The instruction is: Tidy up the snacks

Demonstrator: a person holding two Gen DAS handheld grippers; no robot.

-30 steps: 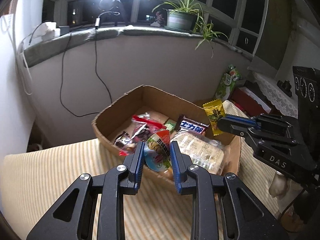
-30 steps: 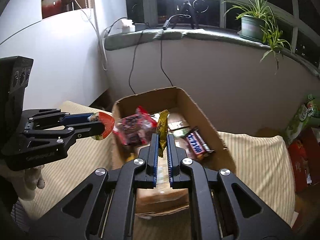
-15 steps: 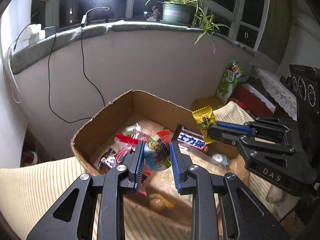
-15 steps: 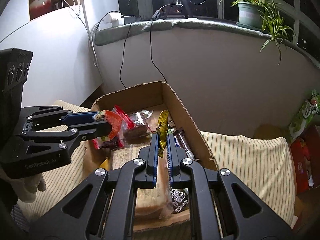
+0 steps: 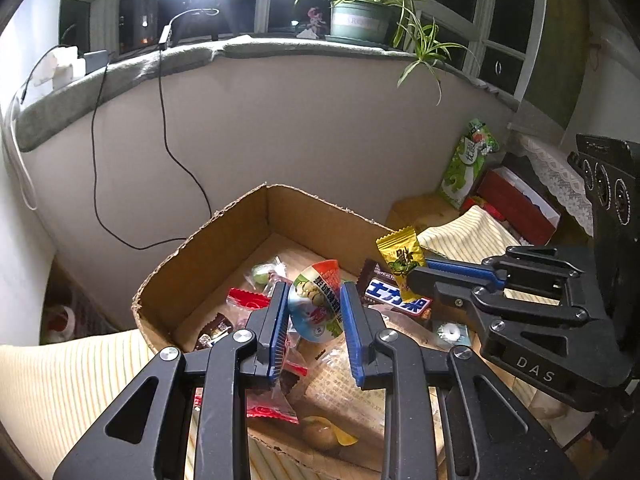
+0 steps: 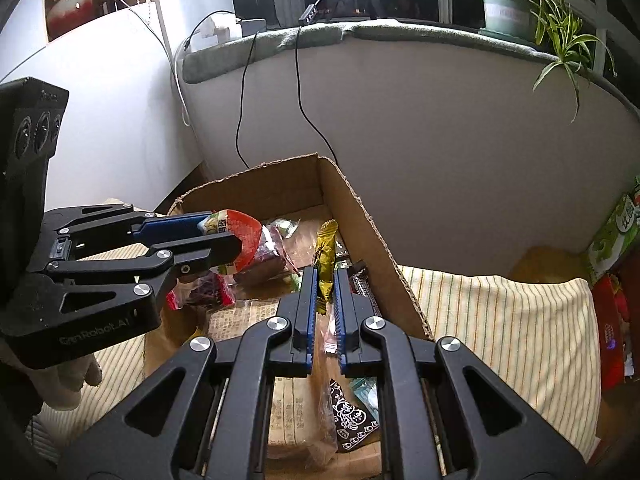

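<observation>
An open cardboard box point(image 5: 224, 248) point(image 6: 360, 208) holds several snacks: a wrapped bread loaf point(image 5: 352, 392), a chocolate bar point(image 5: 396, 300) and red-edged packets point(image 5: 248, 300). My left gripper point(image 5: 314, 308) is shut on a round jelly cup with an orange-and-green lid point(image 5: 316, 300), held over the box. In the right wrist view that same left gripper point(image 6: 236, 240) shows at the left with the jelly cup point(image 6: 240, 236). My right gripper point(image 6: 324, 284) is shut on a small yellow candy packet point(image 6: 325, 256), also above the box. From the left wrist view the right gripper point(image 5: 416, 276) pinches the yellow packet point(image 5: 400, 256).
The box rests on a striped yellow cloth point(image 6: 500, 320) point(image 5: 60, 384). A curved wall with black cables point(image 5: 168, 148) stands behind it. A green snack bag point(image 5: 468, 160) and a red box point(image 5: 516, 204) lie at the right. A potted plant point(image 5: 360, 16) sits on the sill.
Both grippers have moved forward over the box with their snacks still held, so the box interior now lies under the fingers.
</observation>
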